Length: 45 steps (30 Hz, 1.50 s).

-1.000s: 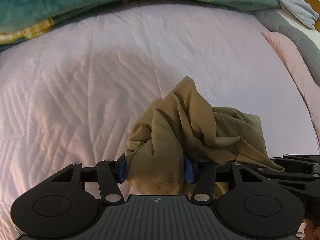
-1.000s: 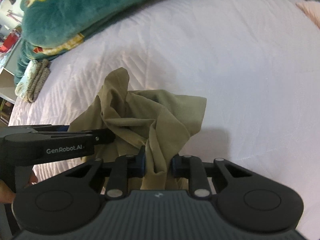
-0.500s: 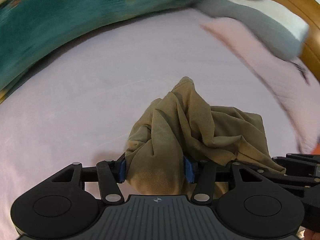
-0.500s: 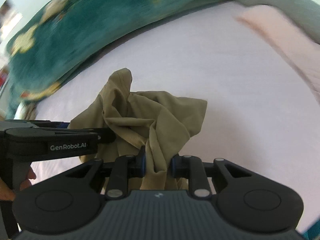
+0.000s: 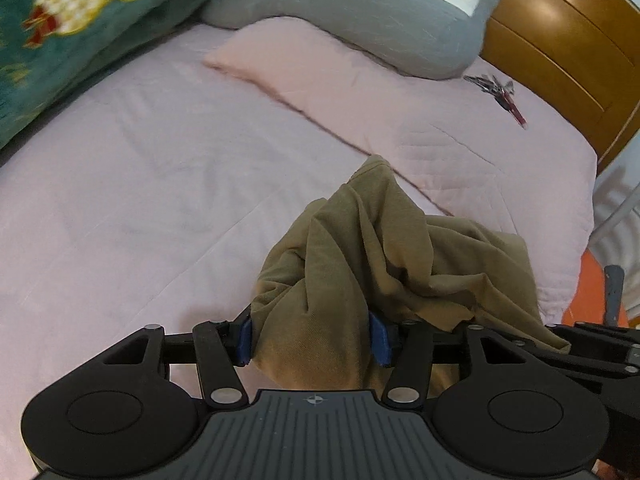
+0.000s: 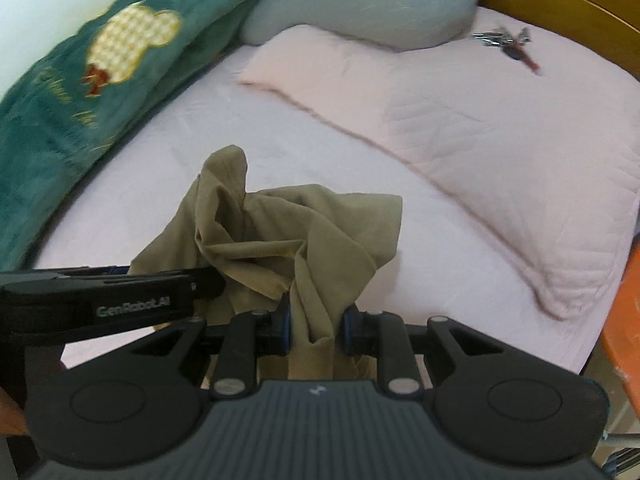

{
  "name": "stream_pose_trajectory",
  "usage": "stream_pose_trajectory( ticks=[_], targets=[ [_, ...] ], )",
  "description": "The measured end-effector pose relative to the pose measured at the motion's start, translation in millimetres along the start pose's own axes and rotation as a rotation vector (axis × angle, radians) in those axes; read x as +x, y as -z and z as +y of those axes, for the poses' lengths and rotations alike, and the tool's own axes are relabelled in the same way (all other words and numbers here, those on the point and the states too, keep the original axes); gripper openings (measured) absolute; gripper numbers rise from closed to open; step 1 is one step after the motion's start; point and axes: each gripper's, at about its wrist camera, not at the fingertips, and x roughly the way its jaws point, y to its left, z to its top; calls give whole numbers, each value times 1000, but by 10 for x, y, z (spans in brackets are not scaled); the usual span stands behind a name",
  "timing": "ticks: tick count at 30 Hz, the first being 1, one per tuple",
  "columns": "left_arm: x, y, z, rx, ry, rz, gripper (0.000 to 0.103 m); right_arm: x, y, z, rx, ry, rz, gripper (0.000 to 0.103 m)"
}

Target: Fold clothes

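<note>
Loosely bunched olive garment [image 5: 384, 264], creased, clamped by left gripper [image 5: 312, 338] and right gripper [image 6: 316, 326]

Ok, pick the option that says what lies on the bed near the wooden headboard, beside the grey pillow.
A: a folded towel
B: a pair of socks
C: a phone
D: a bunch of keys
D: a bunch of keys with a red piece lies on the pink cover beside the grey pillow, close to the wooden headboard.
</note>
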Motion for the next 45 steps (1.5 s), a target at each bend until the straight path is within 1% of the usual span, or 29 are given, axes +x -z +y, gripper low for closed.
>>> stream_pose_trajectory(
  ticks=[2, 4, 6, 7, 8, 9, 10, 11, 12, 13, 14, 15, 17, 20, 22, 23, 24, 26, 27, 31, 33, 34, 36, 37, 39, 40, 42, 45],
  targets=[
    [211, -95, -43, 16, 15, 2, 57, 158, -74, -119, 25, 21, -5, 23],
    [465, -130, -19, 32, 19, 23, 58, 367, -130, -217, 59, 25, -1, 23],
    [721, -152, 5, 49, 21, 48, 59, 610, -121, -307, 86, 25, 21, 25],
    [825, -139, 47, 45, 30, 55, 62, 709, -93, -329, 95, 30, 33, 26],
    [907, -104, 114, 30, 46, 58, 66, 807, -64, -351, 103, 35, 45, 32],
    [952, -79, 182, 9, 64, 57, 75, 891, -37, -373, 111, 39, 52, 41],
    [965, -62, 251, -18, 83, 53, 81, 918, -15, -397, 118, 37, 42, 46],
    [978, -46, 319, -44, 101, 49, 82, 916, -2, -430, 126, 39, 38, 58],
    [954, -32, 369, -68, 114, 43, 82, 914, 12, -462, 134, 40, 33, 67],
    [898, -22, 402, -89, 120, 34, 82, 897, 22, -491, 142, 42, 26, 69],
    [842, -11, 435, -109, 126, 26, 82, 833, 21, -511, 149, 46, 11, 69],
    [763, -10, 448, -120, 117, 9, 82, 769, 20, -531, 156, 50, -4, 69],
    [569, -25, 440, -122, 70, -43, 80, 613, 16, -518, 151, 76, -47, 69],
    [291, -61, 430, -135, 2, -115, 80, 370, 6, -327, 81, 134, -135, 69],
    [193, -96, 414, -177, 12, -149, 80, 302, -4, -195, 40, 146, -172, 69],
    [199, -96, 386, -186, 16, -153, 80, 306, -7, -143, 19, 135, -182, 69],
    [245, -84, 341, -186, 14, -144, 80, 338, -10, -100, 3, 116, -179, 66],
    [337, -60, 251, -185, 11, -127, 80, 407, -13, -21, -27, 78, -169, 66],
    [383, -48, 206, -185, 10, -118, 80, 454, -8, -7, -32, 63, -149, 66],
    [534, -22, 86, -174, -3, -83, 80, 624, 57, -38, -5, 18, -75, 66],
    [582, -27, 75, -162, -15, -66, 82, 730, 84, -95, -7, 33, -32, 65],
    [607, -30, 70, -155, -21, -58, 86, 783, 93, -123, -9, 37, -11, 65],
    [655, -35, 59, -143, -33, -41, 89, 856, 74, -129, -29, 44, 4, 65],
    [679, -38, 53, -136, -39, -33, 90, 861, 50, -105, -48, 52, 16, 65],
    [728, -43, 42, -124, -51, -16, 89, 813, 6, -90, -42, 52, 37, 65],
    [752, -46, 37, -117, -57, -8, 88, 755, -16, -101, -24, 50, 36, 65],
    [800, -51, 26, -105, -69, 9, 86, 570, -30, -117, 8, 55, -4, 66],
    [715, -74, 45, -114, -75, -2, 85, 341, -8, -87, 1, 54, -55, 66]
  ],
)
